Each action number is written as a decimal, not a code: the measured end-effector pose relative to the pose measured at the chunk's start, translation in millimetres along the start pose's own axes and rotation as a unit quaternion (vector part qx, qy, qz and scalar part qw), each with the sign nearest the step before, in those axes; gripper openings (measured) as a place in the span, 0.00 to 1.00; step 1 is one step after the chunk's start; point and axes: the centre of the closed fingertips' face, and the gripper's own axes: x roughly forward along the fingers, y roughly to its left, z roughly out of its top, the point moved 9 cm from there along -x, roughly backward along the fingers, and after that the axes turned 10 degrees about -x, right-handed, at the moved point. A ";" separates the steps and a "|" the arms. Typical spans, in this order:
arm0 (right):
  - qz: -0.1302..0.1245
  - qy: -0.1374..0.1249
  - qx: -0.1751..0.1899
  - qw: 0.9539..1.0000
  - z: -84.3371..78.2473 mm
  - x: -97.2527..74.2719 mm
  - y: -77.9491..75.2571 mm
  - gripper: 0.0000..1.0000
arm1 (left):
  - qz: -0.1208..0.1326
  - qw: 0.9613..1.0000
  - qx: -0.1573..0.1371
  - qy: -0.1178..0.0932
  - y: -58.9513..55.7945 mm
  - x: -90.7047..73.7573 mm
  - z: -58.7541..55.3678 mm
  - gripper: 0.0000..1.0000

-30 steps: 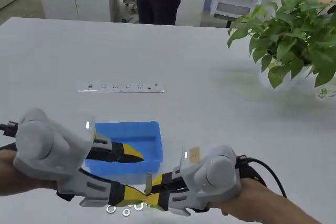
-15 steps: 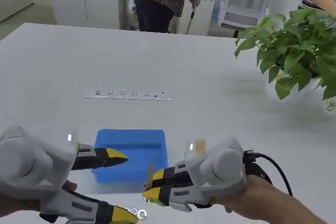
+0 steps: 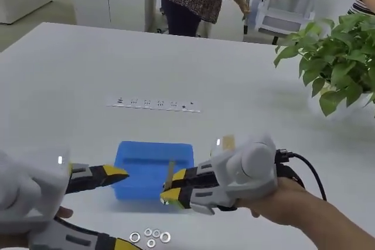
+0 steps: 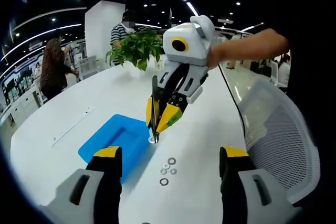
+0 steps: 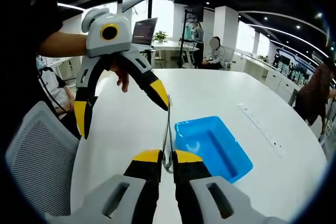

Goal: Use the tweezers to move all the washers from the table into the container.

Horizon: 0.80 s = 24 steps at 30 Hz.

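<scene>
Nearest to us, the left tongs [image 4: 170, 153] stand spread wide, their yellow-tipped jaws well apart with nothing between them. Just ahead of them, four small flat metal washers [image 4: 164, 181] lie in a loose cluster on the smooth white worktop [image 3: 246, 103]. A little further on, the right tongs [image 5: 168, 157] are pressed together on the slim steel tweezers [image 5: 167, 127], which run straight out past the jaw tips. At the tweezers' point we see one more small ring [image 4: 152, 140], right by the near edge of the container [image 3: 146, 165]. The container is a shallow, glossy blue rectangular tray with rounded corners, and it sits just beyond both tongs. Well past it lies a long, narrow white power strip [image 3: 153, 103]. Far off to the right tongs' side stands a leafy green plant [image 3: 334, 62].
</scene>
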 end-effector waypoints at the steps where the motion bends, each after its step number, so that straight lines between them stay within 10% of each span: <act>1: 0.000 0.000 -0.002 1.000 0.7 0.2 -2.6 0.10 | 0.003 1.000 -0.001 0.000 -0.7 -0.5 -0.7 0.84; 24: 0.004 0.001 -0.047 0.999 -7.2 18.0 -44.1 0.10 | 0.028 0.999 -0.033 -0.010 -6.7 -8.7 -8.7 0.99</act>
